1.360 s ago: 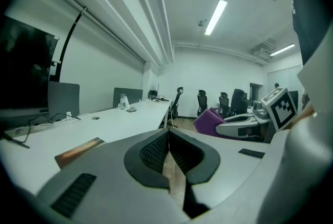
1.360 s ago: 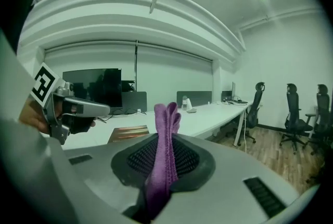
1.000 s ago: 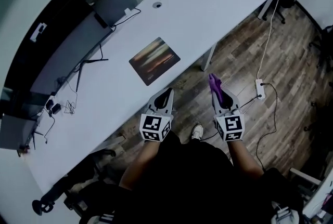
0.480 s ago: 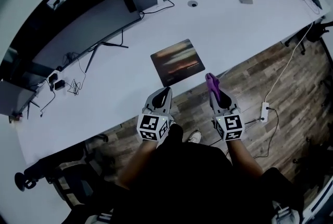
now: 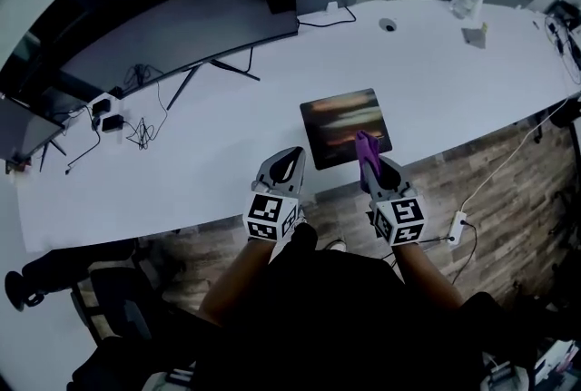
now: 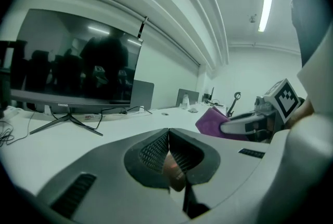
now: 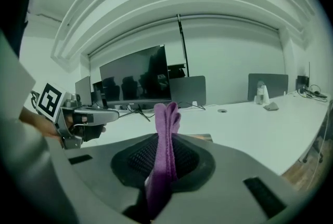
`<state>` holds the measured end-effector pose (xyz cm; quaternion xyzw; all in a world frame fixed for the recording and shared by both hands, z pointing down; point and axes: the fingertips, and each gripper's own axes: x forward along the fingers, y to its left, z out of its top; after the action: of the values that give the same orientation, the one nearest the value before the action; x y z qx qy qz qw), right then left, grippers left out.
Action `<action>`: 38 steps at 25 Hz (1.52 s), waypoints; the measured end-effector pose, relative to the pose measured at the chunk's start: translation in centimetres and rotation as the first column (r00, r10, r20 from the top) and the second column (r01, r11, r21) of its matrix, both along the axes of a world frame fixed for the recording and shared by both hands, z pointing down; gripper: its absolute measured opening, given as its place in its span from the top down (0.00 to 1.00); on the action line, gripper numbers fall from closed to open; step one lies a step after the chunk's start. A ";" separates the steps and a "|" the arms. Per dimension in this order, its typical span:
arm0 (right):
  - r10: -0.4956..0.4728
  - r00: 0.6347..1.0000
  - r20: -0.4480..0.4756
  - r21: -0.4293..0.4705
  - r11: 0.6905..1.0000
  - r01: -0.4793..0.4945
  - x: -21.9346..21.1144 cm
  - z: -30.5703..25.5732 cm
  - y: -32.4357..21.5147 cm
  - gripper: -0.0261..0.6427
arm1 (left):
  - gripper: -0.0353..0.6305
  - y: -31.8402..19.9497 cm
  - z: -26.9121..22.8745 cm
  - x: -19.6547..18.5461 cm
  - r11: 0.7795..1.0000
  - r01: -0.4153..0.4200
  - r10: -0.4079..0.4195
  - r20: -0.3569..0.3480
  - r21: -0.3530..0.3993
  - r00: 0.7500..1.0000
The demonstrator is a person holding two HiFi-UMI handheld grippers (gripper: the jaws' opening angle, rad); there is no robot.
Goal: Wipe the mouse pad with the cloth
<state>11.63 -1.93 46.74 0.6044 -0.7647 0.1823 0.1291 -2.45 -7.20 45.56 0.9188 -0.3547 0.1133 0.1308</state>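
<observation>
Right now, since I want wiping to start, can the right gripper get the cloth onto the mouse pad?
Probably yes. The right gripper, jaws shut on the cloth, hangs by the mouse pad at its near edge, and nothing lies on the pad or between them.

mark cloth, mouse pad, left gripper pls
cloth (image 5: pixel 366 149): head view, middle of the purple fold.
mouse pad (image 5: pixel 343 119): head view, centre of its top face.
left gripper (image 5: pixel 290 153): head view, front tip where its fingers meet.
</observation>
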 end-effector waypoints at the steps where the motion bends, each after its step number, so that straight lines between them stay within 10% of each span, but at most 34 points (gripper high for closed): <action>1: -0.008 1.000 0.004 -0.005 1.000 0.008 -0.5 0.2 -0.8 0.87 | 0.91 -0.5 0.3 -0.5 1.000 0.006 -0.006 0.003 -0.002 1.000; 38: -0.158 0.974 0.160 -0.226 0.955 0.192 -9.0 9.3 -15.5 0.87 | 0.91 -8.2 5.9 -9.7 0.972 0.221 -0.208 0.135 -0.085 0.969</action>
<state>2.60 -17.45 56.08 0.5000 -0.7948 0.3030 0.1629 -12.14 -15.42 51.50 0.8583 -0.4536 0.1736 0.1654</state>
